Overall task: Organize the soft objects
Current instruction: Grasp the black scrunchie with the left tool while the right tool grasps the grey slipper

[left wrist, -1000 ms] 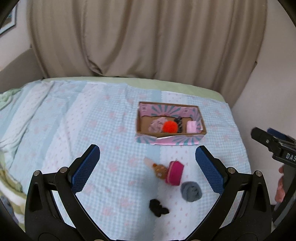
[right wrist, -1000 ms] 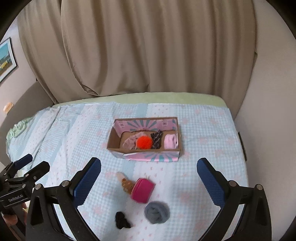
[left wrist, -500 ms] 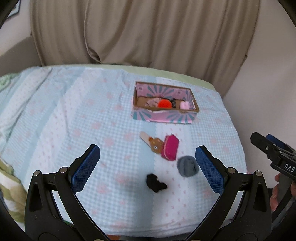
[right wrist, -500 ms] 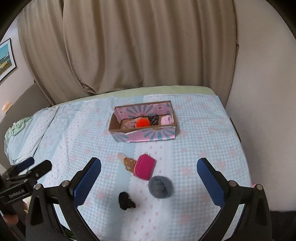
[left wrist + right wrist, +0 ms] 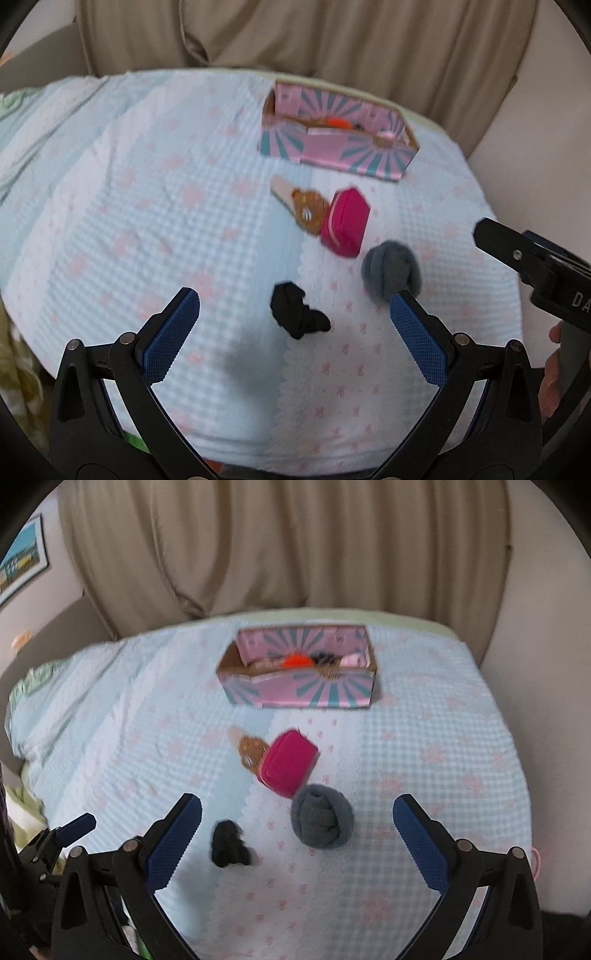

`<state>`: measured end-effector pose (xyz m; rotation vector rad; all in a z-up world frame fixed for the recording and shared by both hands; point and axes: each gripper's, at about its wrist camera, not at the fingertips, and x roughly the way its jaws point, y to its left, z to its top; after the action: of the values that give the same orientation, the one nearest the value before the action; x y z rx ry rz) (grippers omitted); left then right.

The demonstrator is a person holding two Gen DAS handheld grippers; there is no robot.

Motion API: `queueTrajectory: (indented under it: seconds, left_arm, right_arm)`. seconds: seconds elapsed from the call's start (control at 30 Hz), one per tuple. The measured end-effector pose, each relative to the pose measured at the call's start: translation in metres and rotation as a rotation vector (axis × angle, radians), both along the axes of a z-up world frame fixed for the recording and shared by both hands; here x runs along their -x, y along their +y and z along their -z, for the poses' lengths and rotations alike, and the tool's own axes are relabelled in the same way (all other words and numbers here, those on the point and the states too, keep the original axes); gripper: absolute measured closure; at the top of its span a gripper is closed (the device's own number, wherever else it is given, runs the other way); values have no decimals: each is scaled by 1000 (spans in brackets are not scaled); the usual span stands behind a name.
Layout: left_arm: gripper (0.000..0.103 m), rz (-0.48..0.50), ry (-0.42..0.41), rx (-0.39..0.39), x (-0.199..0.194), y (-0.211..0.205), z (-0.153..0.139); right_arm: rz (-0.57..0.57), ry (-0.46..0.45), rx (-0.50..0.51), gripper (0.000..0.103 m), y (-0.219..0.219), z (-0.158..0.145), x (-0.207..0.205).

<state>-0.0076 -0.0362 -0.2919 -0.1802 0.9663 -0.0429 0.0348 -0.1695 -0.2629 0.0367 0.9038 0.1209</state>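
On the pale blue bedspread lie a black scrunchie, a grey rolled sock ball, a magenta pouch and a brown bear-shaped item. Behind them stands a pink-and-teal cardboard box holding several soft items, one orange. My left gripper is open just above the scrunchie. My right gripper is open, with the sock ball between its fingers' lines, apart from both.
The bed's near edge lies just below the grippers. Beige curtains hang behind the bed, a wall stands at the right. The right gripper's tip shows in the left wrist view, the left gripper's tip in the right wrist view.
Both grippers have come down and forward toward the loose objects, which now look larger and nearer. The box appears lower-angled. Nothing has been taken hold of.
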Motion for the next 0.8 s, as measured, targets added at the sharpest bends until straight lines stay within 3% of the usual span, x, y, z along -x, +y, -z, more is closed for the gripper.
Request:
queueTrajectory:
  seconds: [0.13, 0.33, 0.53, 0.67, 0.73, 0.8]
  left_arm:
    - [1, -37, 44, 24, -15, -15, 56]
    - [9, -64, 88, -19, -34, -33, 126]
    - [16, -99, 102, -18, -47, -34, 157]
    - [27, -96, 112, -56, -49, -38, 167]
    - [31, -98, 107, -60, -48, -38, 167]
    - [41, -107, 107, -60, -47, -36, 167]
  right_arm:
    - [-36, 42, 34, 0, -1, 47, -20]
    - [-59, 101, 35, 0, -6, 107, -42]
    - [-115, 131, 75, 0, -4, 154, -59]
    - [-112, 137, 85, 1, -3, 173, -68]
    - [-113, 144, 83, 6, -3, 178, -72]
    - [-118, 156, 91, 10, -1, 183, -75]
